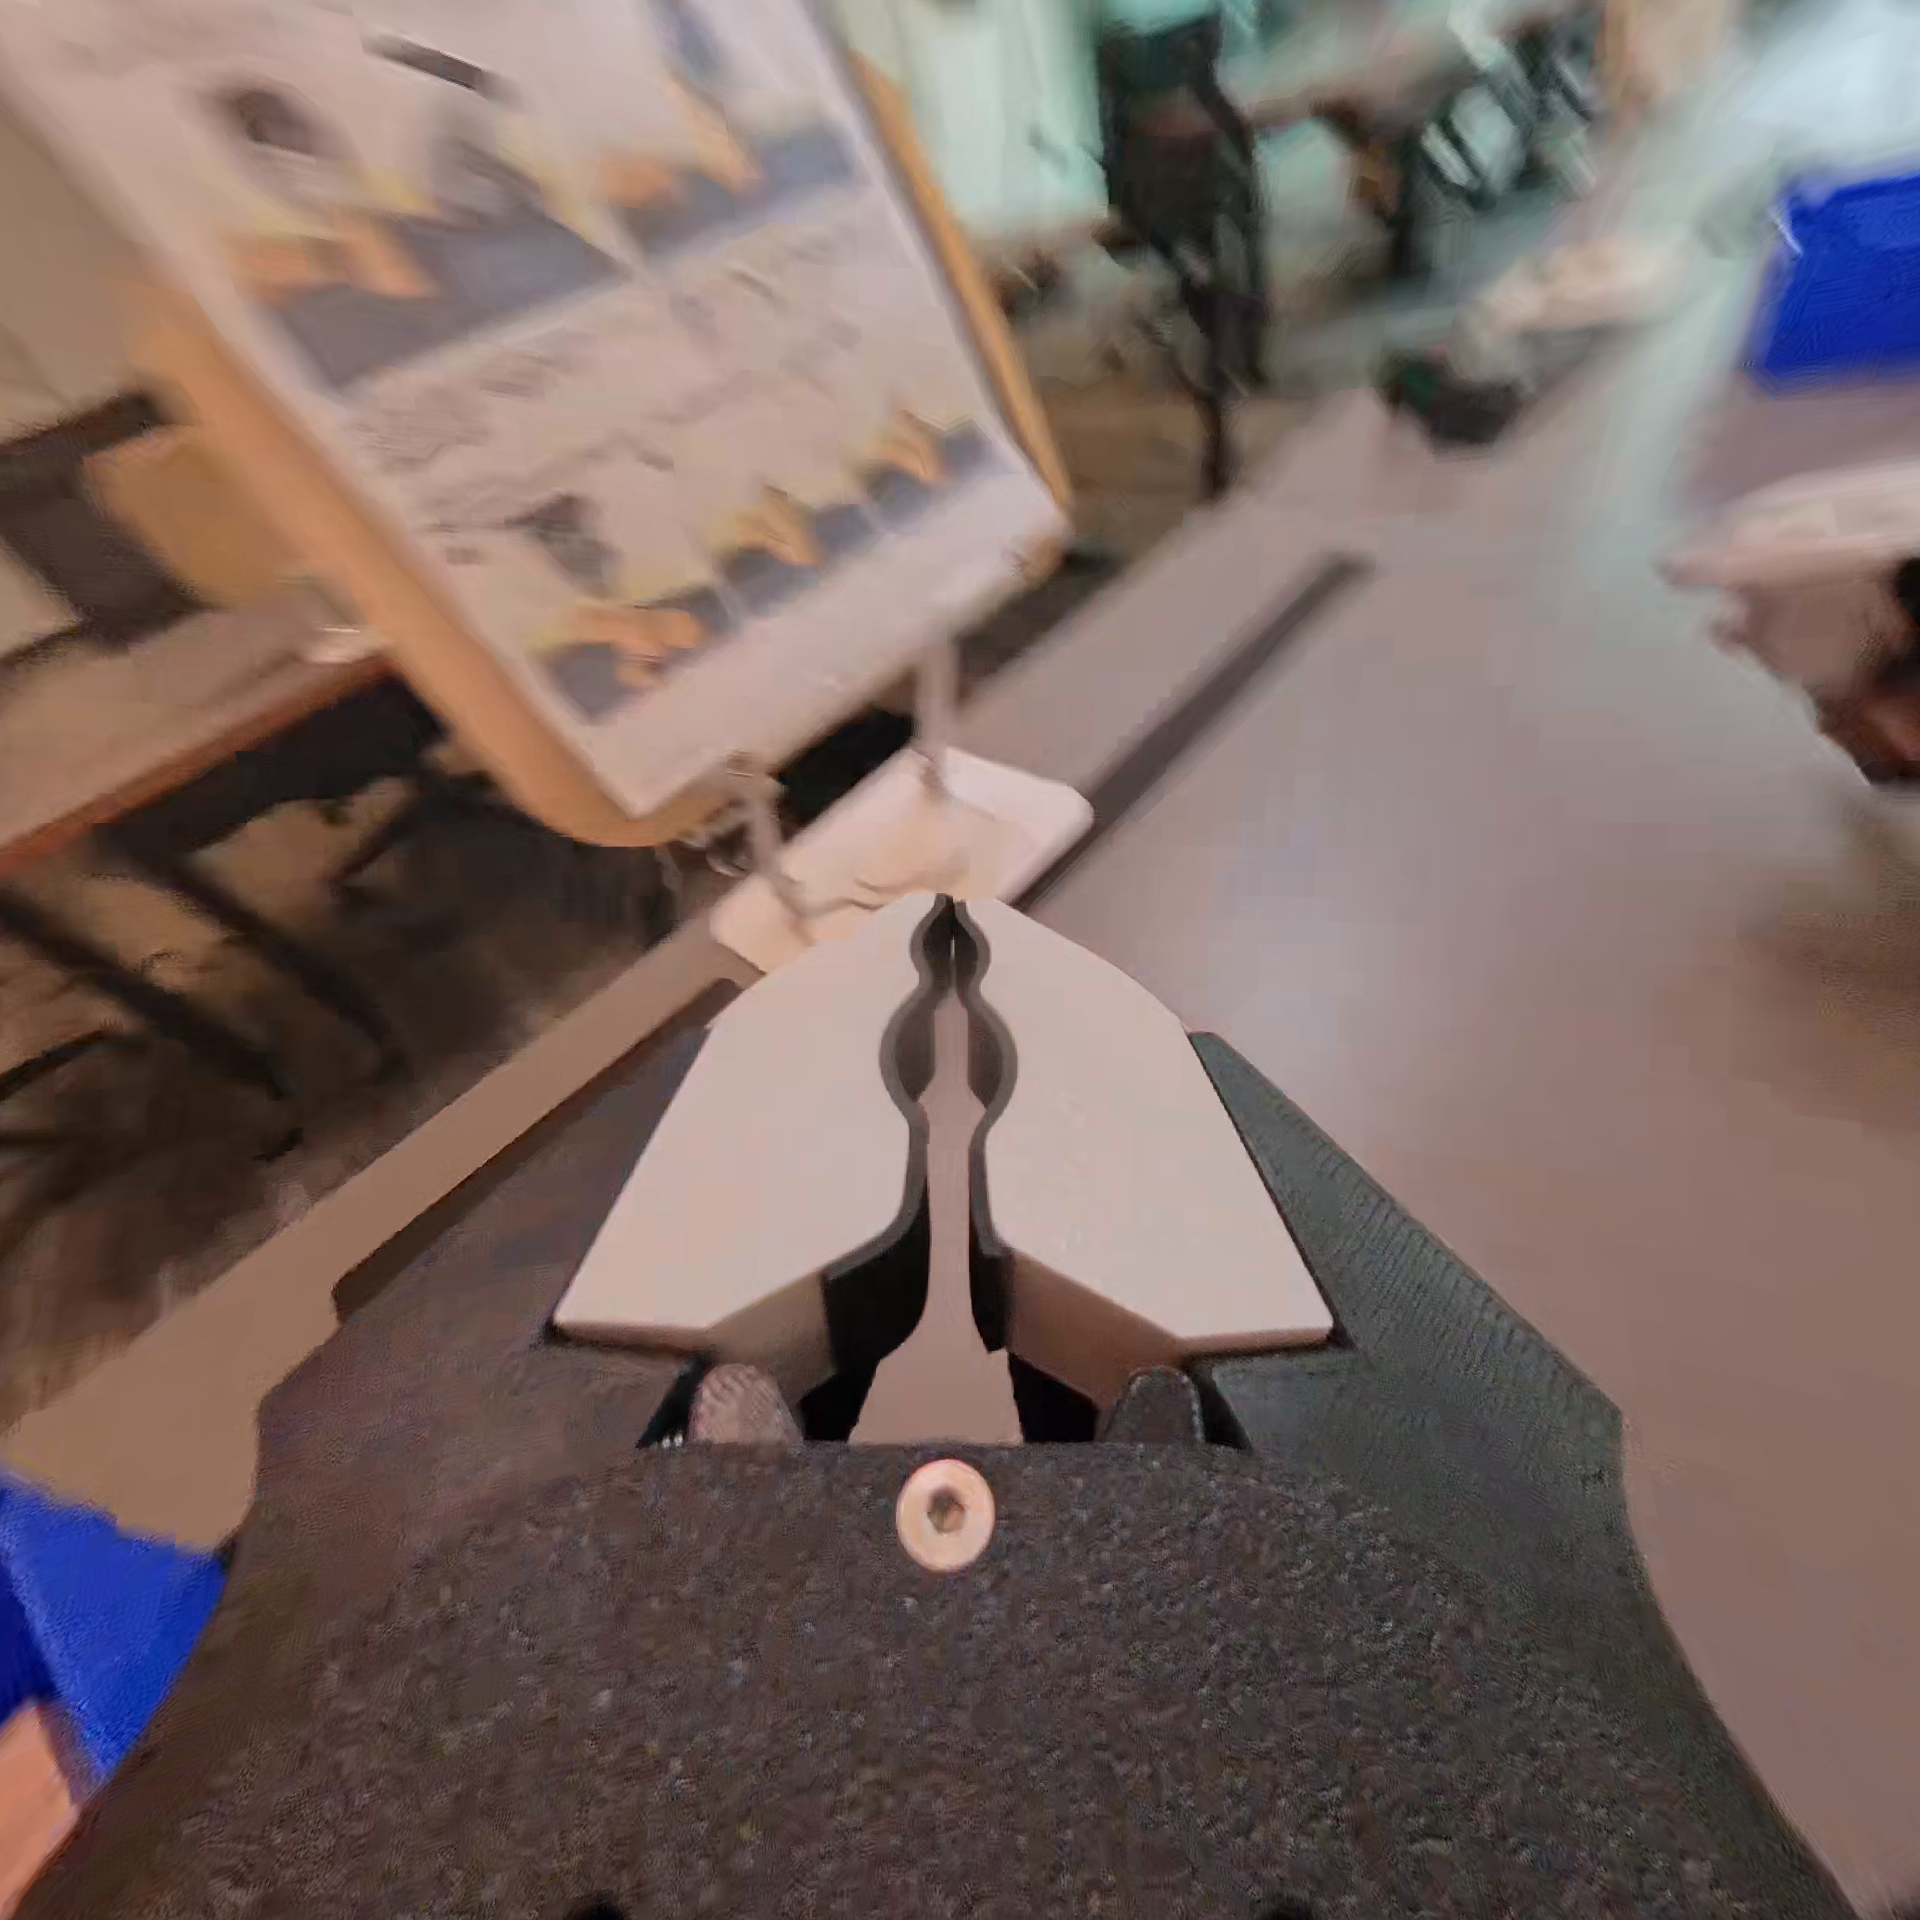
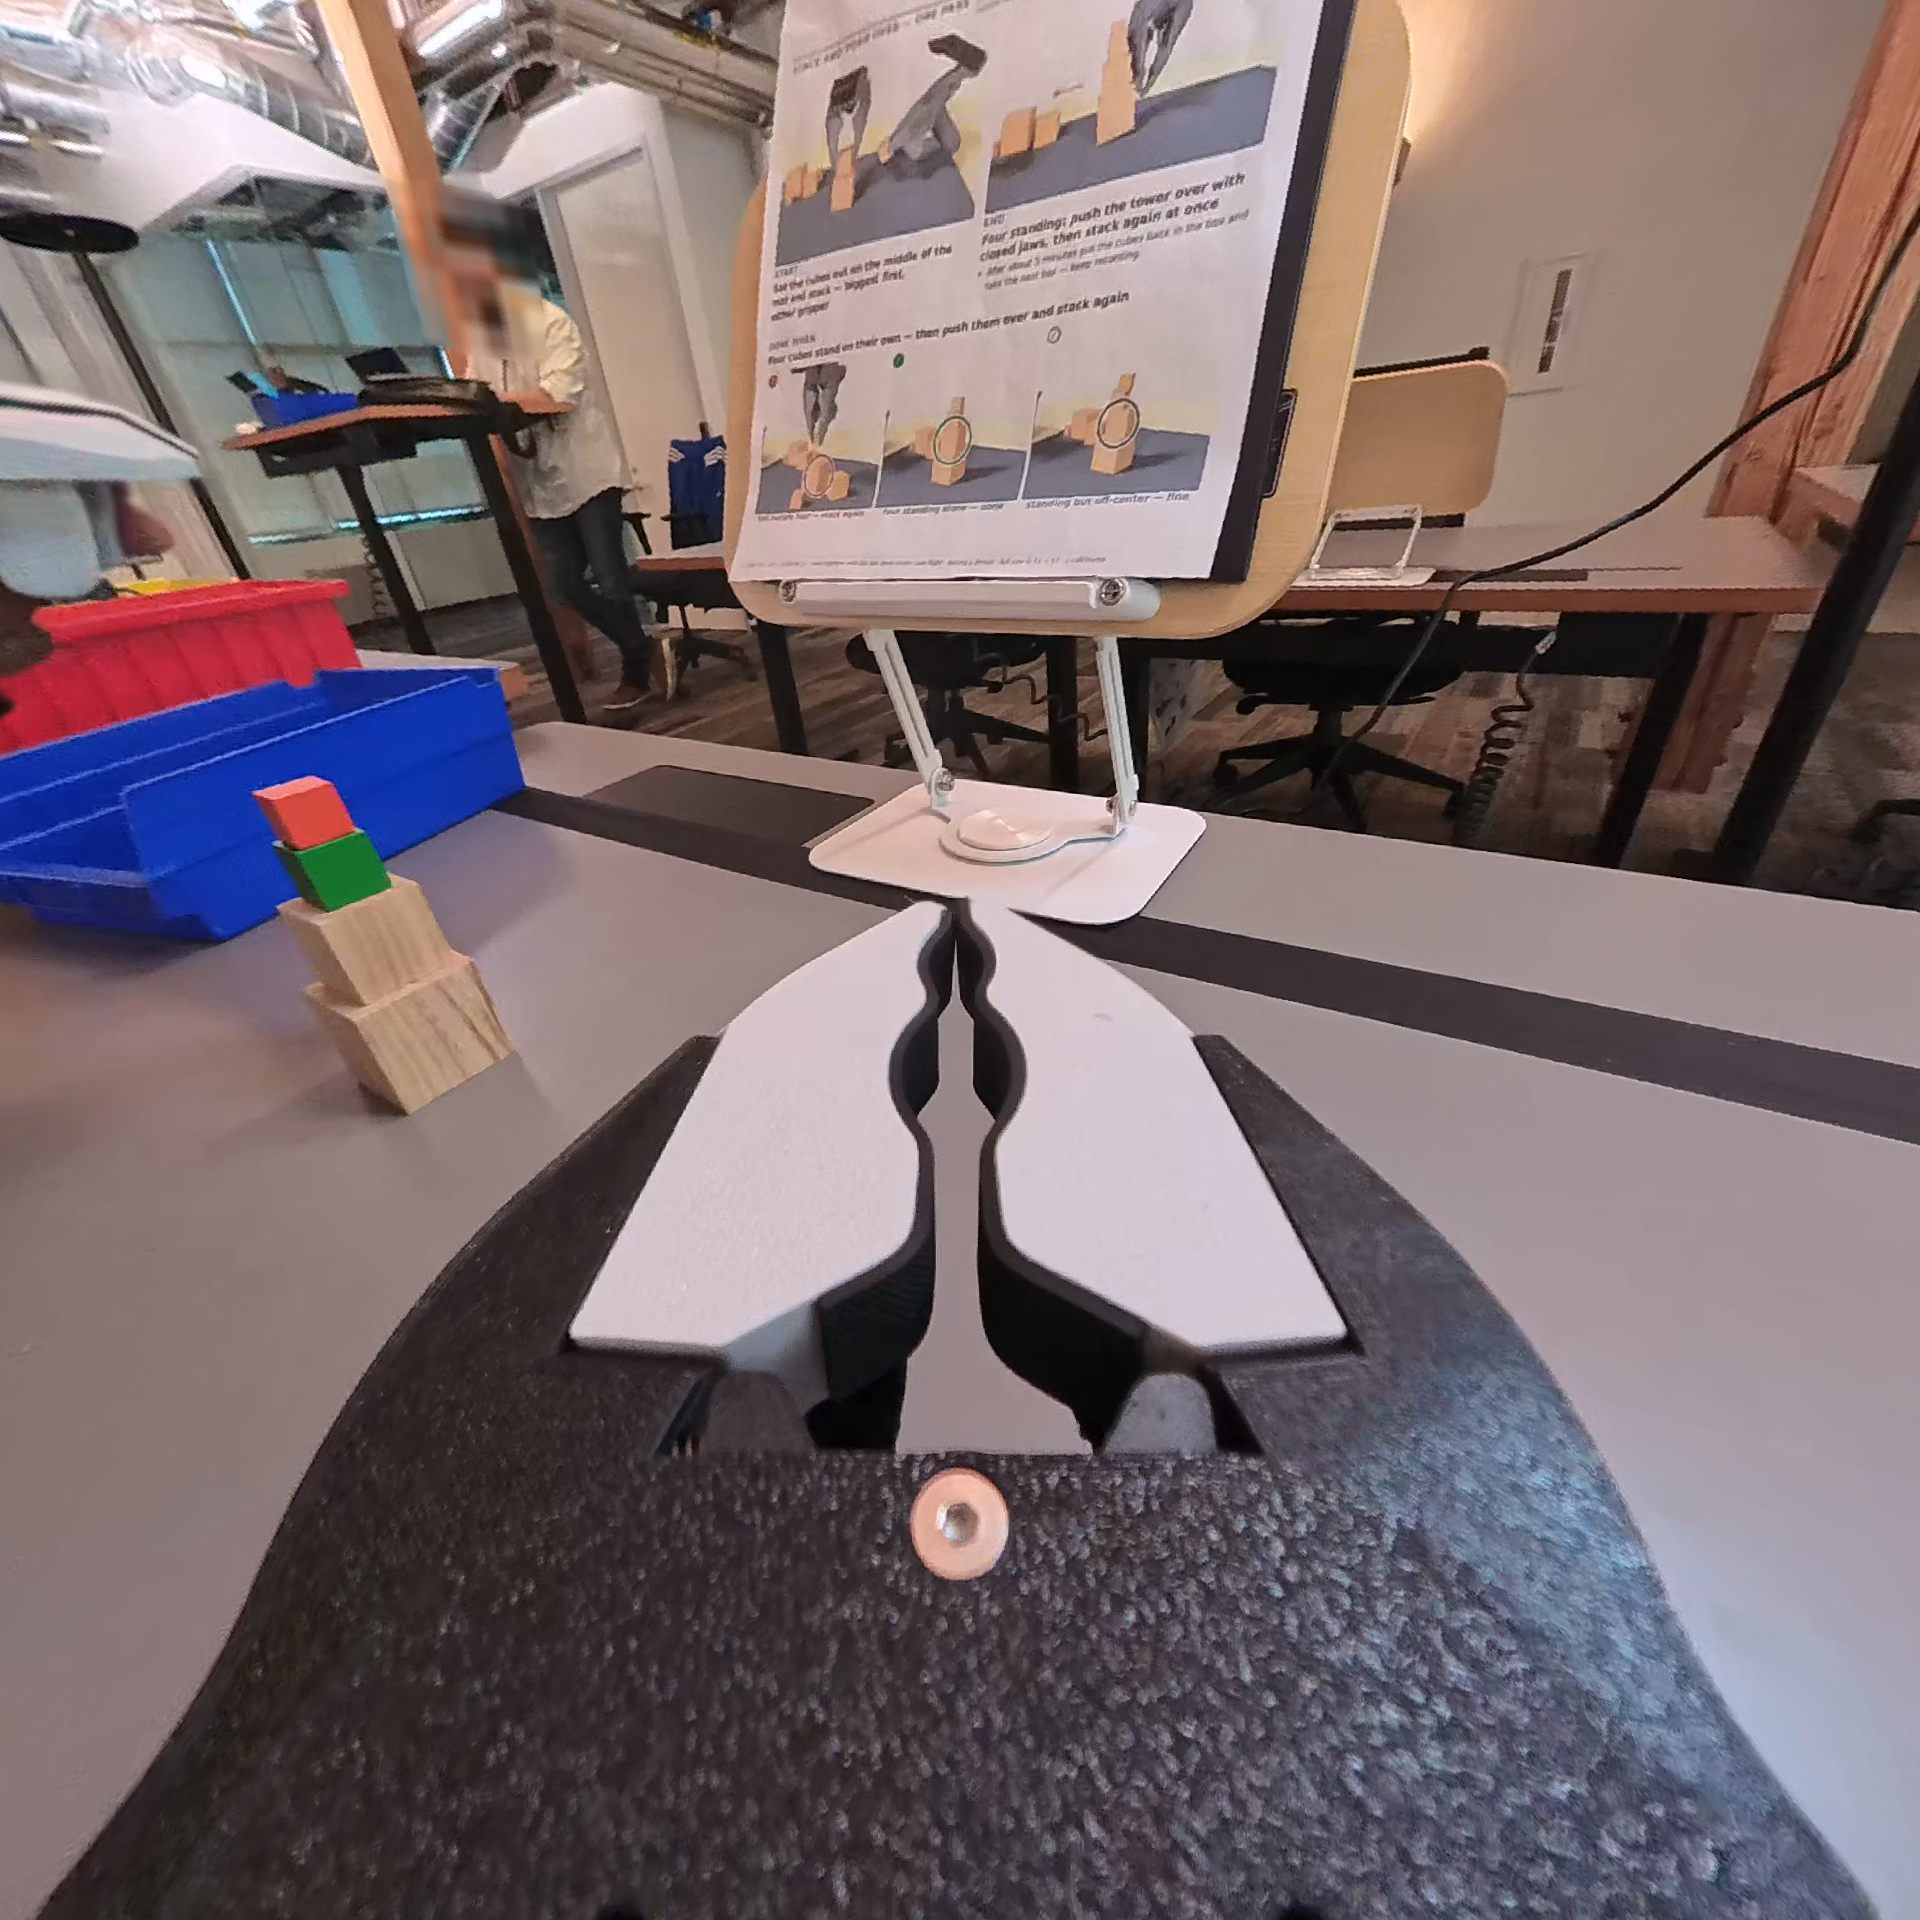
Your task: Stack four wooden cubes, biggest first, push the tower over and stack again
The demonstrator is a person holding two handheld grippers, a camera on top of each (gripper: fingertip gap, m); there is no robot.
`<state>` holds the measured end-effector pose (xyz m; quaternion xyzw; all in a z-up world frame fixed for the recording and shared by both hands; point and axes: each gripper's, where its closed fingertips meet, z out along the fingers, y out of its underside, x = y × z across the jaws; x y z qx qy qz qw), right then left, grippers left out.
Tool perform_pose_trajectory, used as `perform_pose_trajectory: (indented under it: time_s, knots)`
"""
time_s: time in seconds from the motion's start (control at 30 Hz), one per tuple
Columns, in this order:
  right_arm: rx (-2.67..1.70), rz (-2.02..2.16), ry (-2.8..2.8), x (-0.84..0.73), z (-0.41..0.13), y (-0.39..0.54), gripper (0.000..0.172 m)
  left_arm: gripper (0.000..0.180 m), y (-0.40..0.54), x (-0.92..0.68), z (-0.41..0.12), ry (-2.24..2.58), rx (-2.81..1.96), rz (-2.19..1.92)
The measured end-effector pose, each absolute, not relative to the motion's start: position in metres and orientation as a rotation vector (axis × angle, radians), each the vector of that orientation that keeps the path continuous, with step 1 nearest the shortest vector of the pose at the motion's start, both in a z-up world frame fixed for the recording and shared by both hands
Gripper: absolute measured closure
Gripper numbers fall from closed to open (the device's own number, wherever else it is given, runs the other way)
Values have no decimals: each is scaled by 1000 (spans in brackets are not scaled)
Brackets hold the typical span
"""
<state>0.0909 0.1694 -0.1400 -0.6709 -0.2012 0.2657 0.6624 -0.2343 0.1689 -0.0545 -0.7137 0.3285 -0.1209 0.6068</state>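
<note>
Blue bin is sitting at the far left of the grey tabletop, with a red bin behind it. Just beside it, a four-cube stack is standing upright. The right claw is hovering closed on nothing, pointing at the white stand base. The left claw is likewise closed and bare; its view is blurred.
</note>
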Motion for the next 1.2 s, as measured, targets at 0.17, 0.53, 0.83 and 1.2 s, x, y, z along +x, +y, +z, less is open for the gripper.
perform_pose_trajectory:
  time_s: [0.17, 0.53, 0.83, 1.2]
  knots:
    - [-1520, 592, -449, 92, -141, 170, 172, 180, 162, -294, -90, 164, -1609, -135]
    - [-1526, 596, -444, 92, -140, 169, 172, 180, 148, -304, -239, 195, -1976, 330]
    - [-1508, 607, -441, 91, -132, 166, 172, 180, 156, -276, -261, 299, -2055, 245]
    - [-1509, 611, -446, 90, -133, 165, 172, 180, 195, -118, -228, 851, -1739, 313]
